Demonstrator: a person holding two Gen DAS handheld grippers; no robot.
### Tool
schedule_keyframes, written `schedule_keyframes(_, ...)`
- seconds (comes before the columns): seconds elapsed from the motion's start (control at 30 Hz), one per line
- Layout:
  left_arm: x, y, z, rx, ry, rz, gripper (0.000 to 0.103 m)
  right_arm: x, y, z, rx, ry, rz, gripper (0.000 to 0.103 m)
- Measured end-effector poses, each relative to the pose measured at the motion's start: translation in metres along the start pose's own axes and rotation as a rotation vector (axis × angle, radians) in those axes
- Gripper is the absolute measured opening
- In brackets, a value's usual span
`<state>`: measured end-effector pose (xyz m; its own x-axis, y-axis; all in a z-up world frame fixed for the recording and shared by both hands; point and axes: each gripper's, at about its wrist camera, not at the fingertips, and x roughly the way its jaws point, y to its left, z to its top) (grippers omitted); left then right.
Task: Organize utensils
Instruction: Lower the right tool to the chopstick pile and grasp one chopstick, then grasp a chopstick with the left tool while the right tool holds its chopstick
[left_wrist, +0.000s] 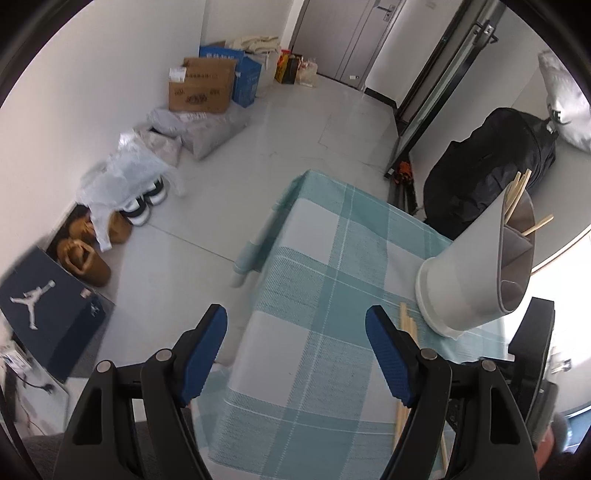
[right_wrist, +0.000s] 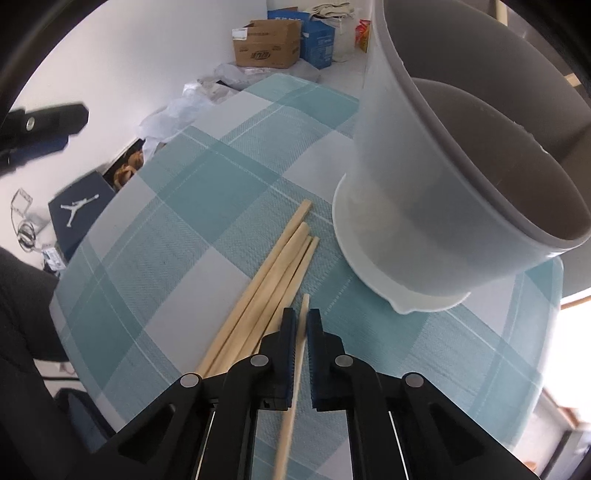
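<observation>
Left wrist view first: the left gripper (left_wrist: 295, 343) is spread wide with nothing between its blue pads, hanging over the left edge of the table's teal plaid cloth (left_wrist: 321, 258). The cloth's left edge runs diagonally up the middle of the frame, and past it is bare grey floor (left_wrist: 229, 177). The grey utensil holder (left_wrist: 476, 269) sits at right, with a few chopsticks poking out of its top toward the upper right. Ends of the loose chopsticks (left_wrist: 408, 323) lie just left of its base, partly hidden behind the right finger.

Right wrist view: the right gripper (right_wrist: 302, 325) is clenched on a single chopstick (right_wrist: 295, 373), whose long axis runs nearly straight up the frame, tip sticking out a bit beyond the pads. Left of it, a bundle of four chopsticks (right_wrist: 273, 269) lies flat on the cloth, fanning toward the upper right, tips near the holder's base but apart from it. The holder fills the upper right. The cloth left of the bundle is bare up to its edge.
</observation>
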<state>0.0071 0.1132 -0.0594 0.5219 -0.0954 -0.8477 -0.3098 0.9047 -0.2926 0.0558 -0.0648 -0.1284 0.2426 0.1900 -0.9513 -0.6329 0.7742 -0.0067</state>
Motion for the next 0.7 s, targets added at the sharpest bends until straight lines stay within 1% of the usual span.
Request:
schedule_keyframes(0.07,0.001,0.0,-0.002,-0.005,0.007,-0.012,0.074,-0.004,-0.003,-0.002,0.015,-0.024,0.005,0.004)
schedule_keyframes(0.13,0.002,-0.002,-0.002,0.0,0.012,-0.02,0.074,-0.011,-0.006,-0.003,0.042,-0.069,0.02,0.004)
schedule_keyframes(0.2,0.005,-0.005,-0.005,0.008,0.021,-0.016,0.074,-0.026,-0.012,-0.008,0.082,-0.137,0.05,0.004)
schedule_keyframes(0.27,0.008,-0.009,-0.006,0.018,0.035,-0.014,0.074,-0.042,-0.018,-0.013,0.108,-0.201,0.056,0.004)
schedule_keyframes(0.37,0.013,-0.017,-0.01,0.047,0.059,-0.024,0.074,-0.066,-0.035,-0.024,0.194,-0.284,0.107,0.004)
schedule_keyframes(0.43,0.015,-0.025,-0.014,0.072,0.068,-0.034,0.074,-0.078,-0.049,-0.031,0.263,-0.331,0.173,0.004)
schedule_keyframes(0.5,0.018,-0.035,-0.018,0.11,0.088,-0.06,0.074,-0.086,-0.061,-0.038,0.331,-0.375,0.241,0.004)
schedule_keyframes(0.57,0.02,-0.042,-0.021,0.131,0.104,-0.064,0.074,-0.096,-0.079,-0.052,0.402,-0.422,0.321,0.004)
schedule_keyframes(0.7,0.032,-0.058,-0.034,0.186,0.158,-0.056,0.074,-0.103,-0.102,-0.071,0.483,-0.448,0.345,0.004)
